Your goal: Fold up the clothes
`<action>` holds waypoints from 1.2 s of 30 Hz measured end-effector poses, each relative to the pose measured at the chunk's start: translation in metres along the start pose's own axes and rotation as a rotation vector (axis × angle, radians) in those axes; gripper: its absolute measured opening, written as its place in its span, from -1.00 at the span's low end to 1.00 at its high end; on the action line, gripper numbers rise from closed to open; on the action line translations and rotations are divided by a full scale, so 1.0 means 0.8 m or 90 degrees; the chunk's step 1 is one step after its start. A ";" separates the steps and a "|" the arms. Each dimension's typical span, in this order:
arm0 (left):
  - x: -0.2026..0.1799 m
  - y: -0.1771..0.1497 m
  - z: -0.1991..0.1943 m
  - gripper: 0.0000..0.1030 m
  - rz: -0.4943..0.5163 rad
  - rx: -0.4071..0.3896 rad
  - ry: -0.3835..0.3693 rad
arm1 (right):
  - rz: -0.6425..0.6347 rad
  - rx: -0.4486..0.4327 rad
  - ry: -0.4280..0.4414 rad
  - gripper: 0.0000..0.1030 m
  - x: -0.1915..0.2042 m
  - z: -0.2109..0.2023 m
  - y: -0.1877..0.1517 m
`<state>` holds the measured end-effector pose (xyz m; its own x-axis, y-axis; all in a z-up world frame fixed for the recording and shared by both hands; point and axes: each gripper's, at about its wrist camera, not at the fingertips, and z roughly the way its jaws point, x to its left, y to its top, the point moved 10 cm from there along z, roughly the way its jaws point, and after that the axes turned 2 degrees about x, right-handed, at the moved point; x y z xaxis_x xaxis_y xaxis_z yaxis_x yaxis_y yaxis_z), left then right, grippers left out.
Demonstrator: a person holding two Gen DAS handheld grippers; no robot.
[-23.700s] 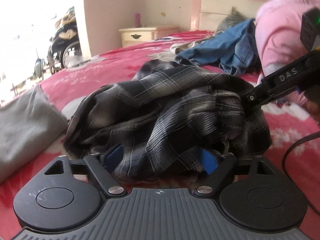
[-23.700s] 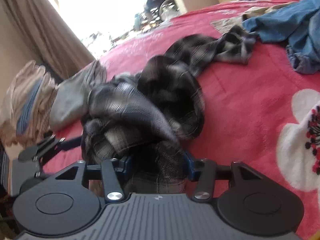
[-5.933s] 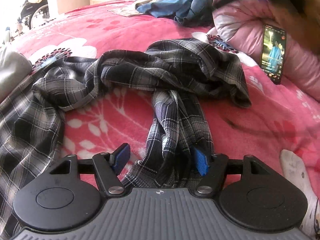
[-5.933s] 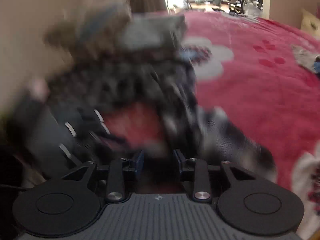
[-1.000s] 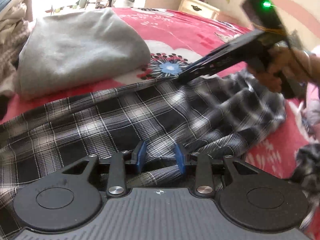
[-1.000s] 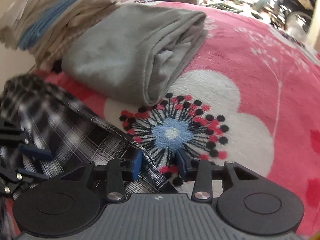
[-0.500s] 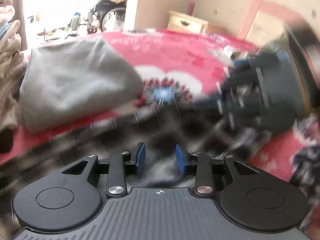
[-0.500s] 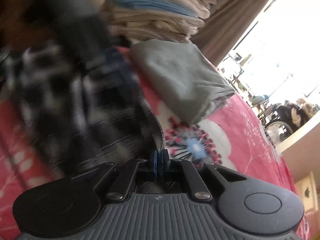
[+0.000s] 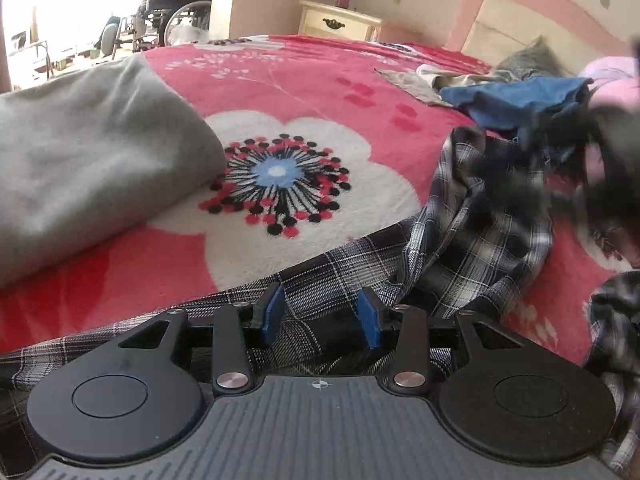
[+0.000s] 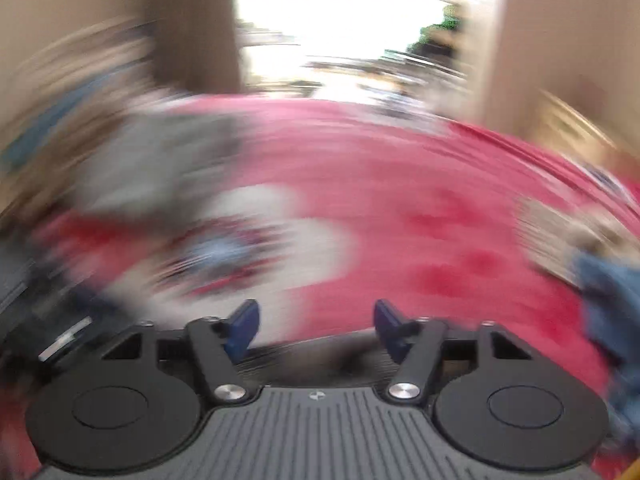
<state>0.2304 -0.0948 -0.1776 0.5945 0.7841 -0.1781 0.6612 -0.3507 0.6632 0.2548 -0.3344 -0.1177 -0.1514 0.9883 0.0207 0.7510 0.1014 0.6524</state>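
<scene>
- Your left gripper [image 9: 320, 316] is nearest to you in the left wrist view. Its blue pads [image 9: 272, 312] stand apart, and the thin woven plaid shirt [image 9: 472, 240] lies loose between them, not pinched.
- Your right gripper [image 10: 316, 326] is released wide, with nothing between its blue pads [image 10: 242, 326]. This view is strongly blurred.
- The plaid shirt is black and white in a checked pattern. It lies flat under your left gripper and rises in crumpled folds to the right, on the bed.
- The blanket [image 9: 320, 92] is fluffy, red and pink, with a big white flower that has a blue centre and black and red dots.
- At the left lies a folded grey garment [image 9: 80, 168], soft and thick, with a rounded edge.
- Farther at the right is a blue denim garment [image 9: 516, 100] in a heap, beside a beige cloth.
- At the back stand a cream nightstand [image 9: 340, 22] and a pink headboard [image 9: 532, 4].
- I can read no writing.
</scene>
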 end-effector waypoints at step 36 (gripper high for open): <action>-0.003 -0.015 -0.013 -0.21 0.045 0.004 0.033 | 0.194 0.045 -0.126 -0.24 -0.108 -0.119 -0.088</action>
<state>0.2164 -0.0872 -0.1778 0.6158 0.7824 -0.0933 0.6216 -0.4097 0.6676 0.1541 -0.4378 -0.0934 0.2082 0.9766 0.0545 0.7863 -0.2002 0.5845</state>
